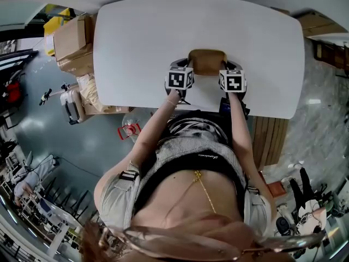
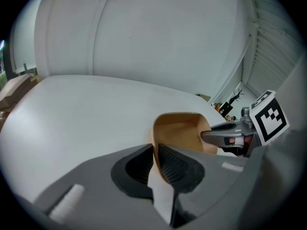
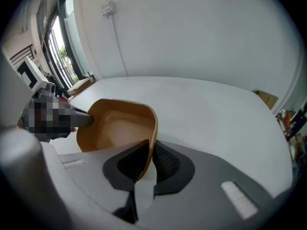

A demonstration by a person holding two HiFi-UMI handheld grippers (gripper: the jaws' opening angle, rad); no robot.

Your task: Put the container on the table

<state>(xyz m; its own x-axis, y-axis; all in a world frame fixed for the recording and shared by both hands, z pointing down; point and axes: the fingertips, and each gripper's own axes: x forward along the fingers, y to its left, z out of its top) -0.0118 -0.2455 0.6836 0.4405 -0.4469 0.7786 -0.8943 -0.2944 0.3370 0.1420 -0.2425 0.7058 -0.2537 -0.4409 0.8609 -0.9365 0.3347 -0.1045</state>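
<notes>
Plainly, both tools are clamped on the same thing. The tan container, a shallow open tub with rounded corners and nothing visible in it, sits between the two tools over the near part of the white table, close to the edge by the person's body. Whether its base touches the table top cannot be told from any view.

The left hand-held gripper points steeply down at the tub's left end. In the left gripper view its jaws are nearly together, with only the thin side wall of the tan container pinched between the ribbed pads. One pad is inside the tub, the other outside.

The right hand-held gripper mirrors it at the opposite end. In the right gripper view its jaws are likewise drawn almost closed on the rim and wall of the tub, one pad on each face. From the left gripper view, the right tool's tip is seen meeting the far wall.

Beside the table's left side stand stacked cardboard boxes on the grey floor.
</notes>
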